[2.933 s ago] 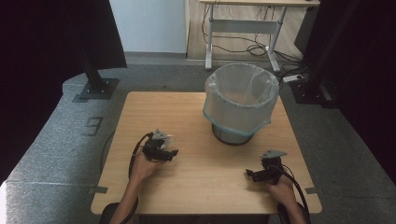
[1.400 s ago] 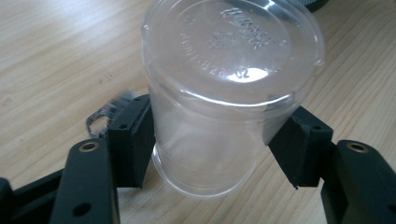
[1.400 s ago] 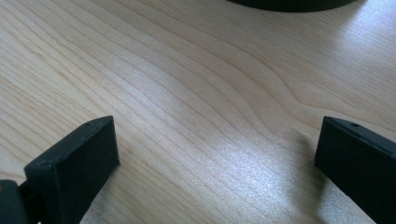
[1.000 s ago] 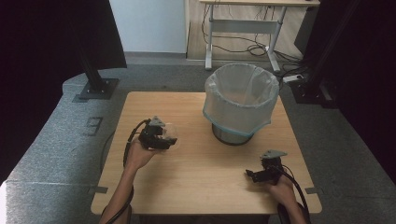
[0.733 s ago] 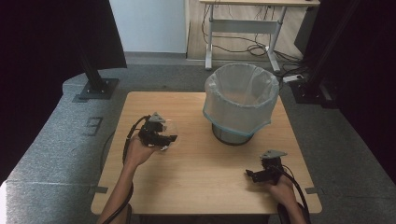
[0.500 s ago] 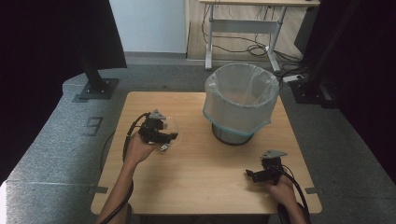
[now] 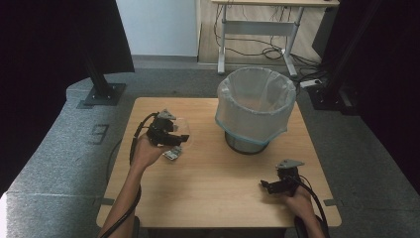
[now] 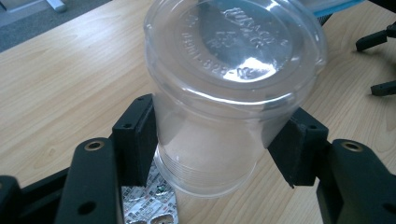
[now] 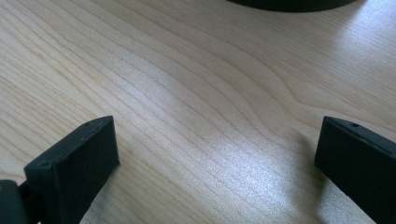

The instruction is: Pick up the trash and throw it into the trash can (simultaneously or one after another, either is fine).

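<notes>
The cup (image 8: 224, 93) is clear glossy plastic with an embossed base, pretty shiny. The blister pack (image 8: 149, 205) under it looks like crinkly silver foil. The table (image 7: 213, 193) is pale wood, smooth matt grain. The jaws are matt black plastic, and the bin liner (image 7: 255, 106) is thin milky film.

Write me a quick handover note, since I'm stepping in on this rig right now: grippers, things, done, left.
Left gripper: shut on the clear plastic cup, held above the table.
Right gripper: open, nothing between its jaws, low over the table.
Blister pack: lies on the table under the cup.
Lined bin: stands at the table's far side.
Done: cup gripped.
Left: probably cup into bin, then the pack.
</notes>
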Demonstrator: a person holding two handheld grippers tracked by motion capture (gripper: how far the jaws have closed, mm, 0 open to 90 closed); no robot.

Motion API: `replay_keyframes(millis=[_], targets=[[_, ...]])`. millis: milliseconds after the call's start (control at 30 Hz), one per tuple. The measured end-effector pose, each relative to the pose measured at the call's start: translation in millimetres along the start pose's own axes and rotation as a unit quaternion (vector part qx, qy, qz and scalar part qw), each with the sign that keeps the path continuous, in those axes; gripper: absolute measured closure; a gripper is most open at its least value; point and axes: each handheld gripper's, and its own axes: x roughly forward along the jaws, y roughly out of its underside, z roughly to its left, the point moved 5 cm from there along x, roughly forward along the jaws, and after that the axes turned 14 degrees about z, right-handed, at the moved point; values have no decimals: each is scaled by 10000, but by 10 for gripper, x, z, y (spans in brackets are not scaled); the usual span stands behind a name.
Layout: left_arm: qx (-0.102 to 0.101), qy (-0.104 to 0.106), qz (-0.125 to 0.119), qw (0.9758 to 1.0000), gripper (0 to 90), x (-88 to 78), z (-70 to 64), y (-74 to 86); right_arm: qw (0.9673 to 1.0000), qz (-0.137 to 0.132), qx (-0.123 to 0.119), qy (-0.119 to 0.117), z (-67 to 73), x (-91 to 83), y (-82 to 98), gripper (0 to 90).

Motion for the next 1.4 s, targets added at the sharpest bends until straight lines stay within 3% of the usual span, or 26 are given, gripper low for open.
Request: replay_keyframes(millis=[400,1033,1400], targets=[[9,6,-9,10000,381,-146,19,-162,10000,-10,4,1,1,2,-1,0],[16,132,-146,9998,385,-453,-16,-565,10000,-2,-4,0,0,0,0,0],[101,62,-214,9997,385,-689,-35,-792,10000,-5,1,-5,5,0,1,0]])
